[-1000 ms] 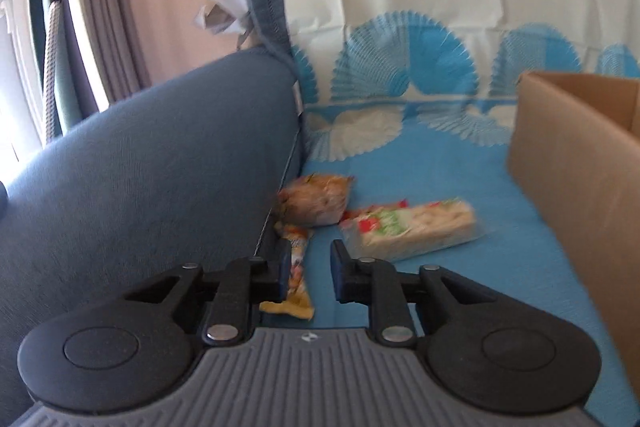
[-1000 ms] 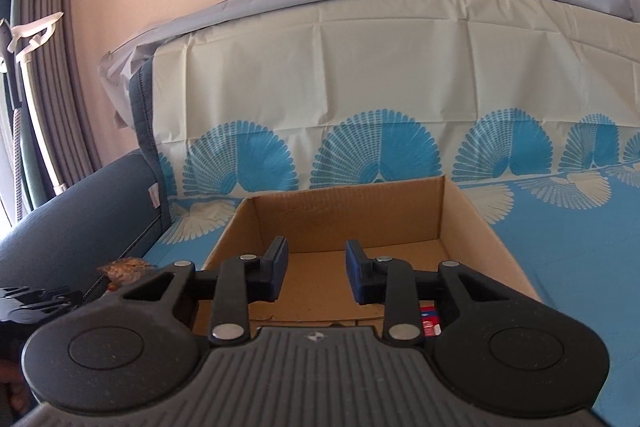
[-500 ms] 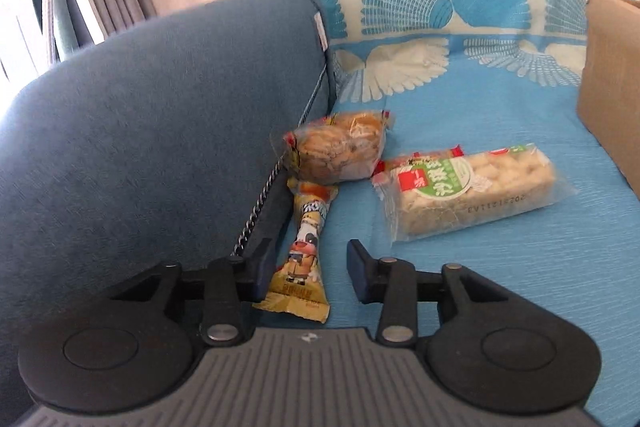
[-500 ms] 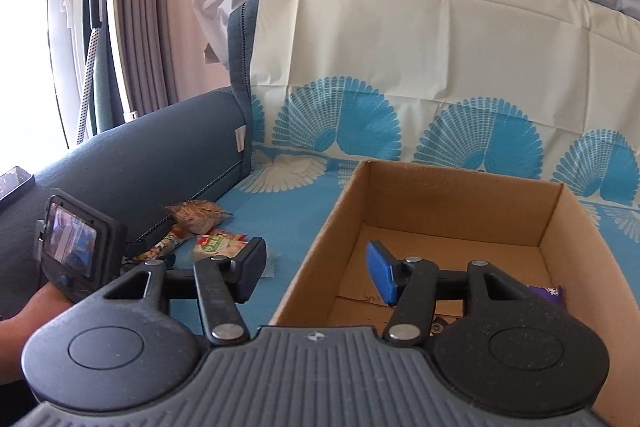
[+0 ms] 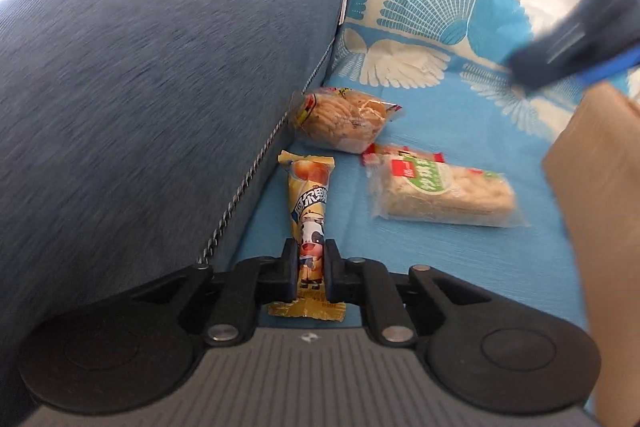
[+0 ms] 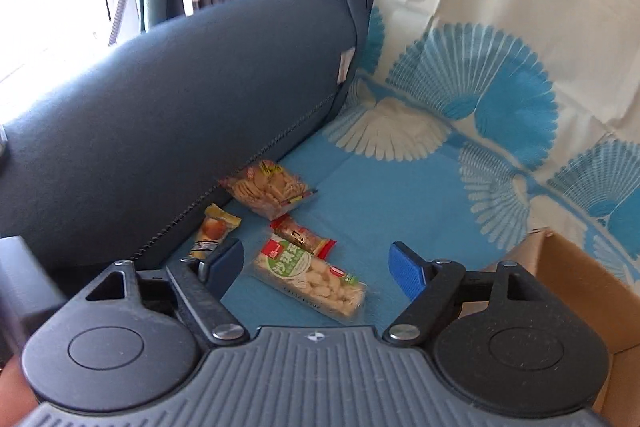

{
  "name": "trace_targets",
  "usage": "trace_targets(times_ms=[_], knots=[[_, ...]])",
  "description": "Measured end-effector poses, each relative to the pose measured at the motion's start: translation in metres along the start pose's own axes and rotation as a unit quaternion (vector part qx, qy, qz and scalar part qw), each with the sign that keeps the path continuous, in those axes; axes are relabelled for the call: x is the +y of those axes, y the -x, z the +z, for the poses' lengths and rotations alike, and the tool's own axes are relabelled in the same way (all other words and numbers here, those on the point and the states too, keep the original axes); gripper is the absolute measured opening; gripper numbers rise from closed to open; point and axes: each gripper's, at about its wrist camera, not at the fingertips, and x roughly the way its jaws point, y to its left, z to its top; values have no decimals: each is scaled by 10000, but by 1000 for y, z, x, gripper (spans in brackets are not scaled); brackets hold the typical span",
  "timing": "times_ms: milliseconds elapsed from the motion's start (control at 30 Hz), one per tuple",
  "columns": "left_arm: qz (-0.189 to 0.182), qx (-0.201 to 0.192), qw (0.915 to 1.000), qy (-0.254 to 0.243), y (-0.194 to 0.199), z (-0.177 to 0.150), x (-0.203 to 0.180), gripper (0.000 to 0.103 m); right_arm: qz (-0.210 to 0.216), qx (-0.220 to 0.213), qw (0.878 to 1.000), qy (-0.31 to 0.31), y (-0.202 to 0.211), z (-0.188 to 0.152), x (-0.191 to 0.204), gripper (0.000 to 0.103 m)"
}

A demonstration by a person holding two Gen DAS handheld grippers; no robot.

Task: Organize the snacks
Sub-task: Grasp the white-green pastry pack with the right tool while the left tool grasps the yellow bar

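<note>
Fingers (image 5: pixel 290 269) pinch 1 of 4 snacks (image 5: pixel 309 227).

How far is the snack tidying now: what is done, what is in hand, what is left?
Nothing visibly boxed: the cardboard box interior is out of view. In hand: the left gripper is shut on the yellow stick snack. Left on the sofa: cracker bag, red bar, rice-cake pack. The right gripper is open above them.
</note>
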Motion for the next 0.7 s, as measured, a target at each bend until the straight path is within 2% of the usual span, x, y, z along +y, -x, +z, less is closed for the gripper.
trace_targets(times_ms=[167,233,300,333,367,400,433,533,567,633,700], knots=[[-515,344,9947,826,17,-4,19,14,60,785,9967,196,-77,3,1,80],[-587,382,9930,955,21,-6,21,14,240,1045,9936,350,-96,-2,4,80],[-532,401,9931,967,18,-4,21,20,302,1276,9894,620,-111,-3,12,80],[-489,418,9935,942,17,-4,20,30,337,1376,9871,743,-116,-4,15,80],[-458,438,9939,901,14,-5,18,36,362,1434,9851,879,-119,-5,19,80],[-432,475,9942,867,10,-5,17,36,362,1483,9837,951,-120,-6,22,79],[-392,500,9943,854,7,-5,17,36,358,1555,9823,977,-121,-7,25,77],[-362,460,9947,845,7,-5,16,32,447,1666,9805,941,-116,-15,31,42],[-354,452,9946,860,6,-6,18,24,511,1671,9810,839,-112,-17,31,38],[-390,450,9942,891,7,-6,20,15,573,1633,9832,582,-99,-21,30,38],[-472,450,9936,923,9,-5,21,14,529,1562,9859,280,-82,-26,29,38]])
